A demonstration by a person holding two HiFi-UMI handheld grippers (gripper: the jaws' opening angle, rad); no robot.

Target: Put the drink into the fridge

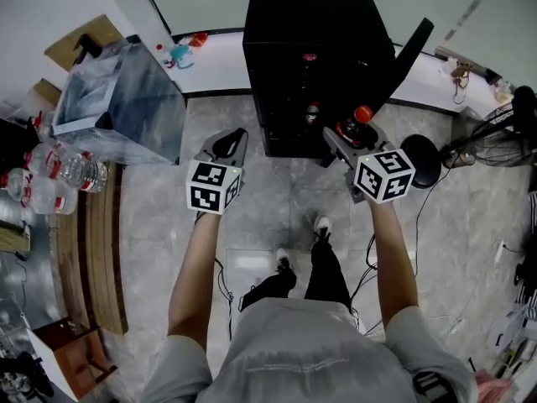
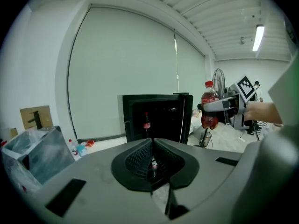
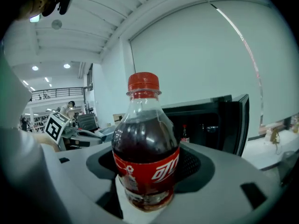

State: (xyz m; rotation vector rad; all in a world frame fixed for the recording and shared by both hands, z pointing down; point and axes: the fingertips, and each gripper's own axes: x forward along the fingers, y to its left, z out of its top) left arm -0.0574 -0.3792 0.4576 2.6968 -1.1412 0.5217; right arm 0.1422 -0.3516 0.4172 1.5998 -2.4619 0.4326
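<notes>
Red-capped cola bottle [image 3: 145, 143], one, clamped in your right tongs [image 1: 351, 133] before the fridge [image 1: 319, 23]; two bottles [image 2: 146, 122] [image 2: 153, 166] inside; left tongs [image 2: 150, 164] closed, empty.

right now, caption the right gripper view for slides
Right gripper holds cola bottle upright before the open black fridge

Light: bright, even, from ceiling tube [image 2: 258, 37] | shadows: soft | fridge [image 1: 317, 61] interior dark | gripper views: fisheye, black corners, near housings blurred
</notes>
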